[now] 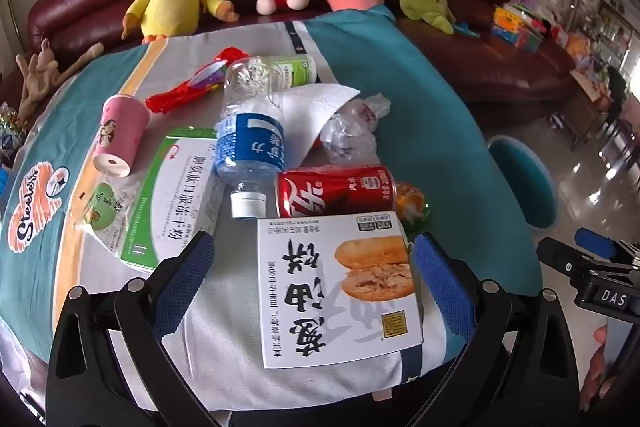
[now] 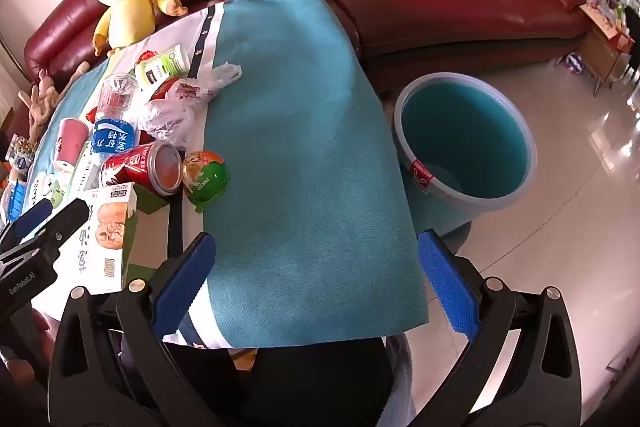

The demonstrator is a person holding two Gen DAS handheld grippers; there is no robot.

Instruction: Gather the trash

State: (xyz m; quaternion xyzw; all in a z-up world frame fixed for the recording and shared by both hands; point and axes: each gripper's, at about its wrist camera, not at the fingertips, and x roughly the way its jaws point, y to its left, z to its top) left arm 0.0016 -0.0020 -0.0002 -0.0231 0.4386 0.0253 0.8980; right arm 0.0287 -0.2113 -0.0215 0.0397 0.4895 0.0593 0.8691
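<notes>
- Now, start at your left: the pink paper cup point(image 1: 120, 131) lies on its side on the cloth-covered surface point(image 1: 420, 99). It looks light and easy to crush, so close gently across its middle.
- Next to it, the green-and-white medicine box point(image 1: 176, 195) lies flat and carries Chinese print. It is probably stiff card, so take it by a long edge.
- The clear water bottle point(image 1: 250, 131) lies cap towards you, touching that box. Its blue label has Chinese characters. It looks empty, light, smooth and prone to roll, so grip the labelled waist.
- Behind it lie a white tissue point(image 1: 316, 103) and a crumpled plastic bag point(image 1: 352, 131), both soft. Pinch a fold of either.
- The red cola can point(image 1: 336, 189) lies on its side with "200" readable on it. It seems rigid but slick, so close across the body.
- The white food box point(image 1: 338, 287) with a sandwich picture lies nearest you, its bold Chinese characters upside down.
- Your left hand-held gripper point(image 1: 314, 275) stands fully open and empty, with that box partly between its blue pads.
- Your right hand-held gripper point(image 2: 316, 279) is equally wide and empty over bare teal cloth. "DAS" is printed on its body in the left view.
- The teal bin point(image 2: 464, 147) stands on the floor to the right, beside the surface.
</notes>
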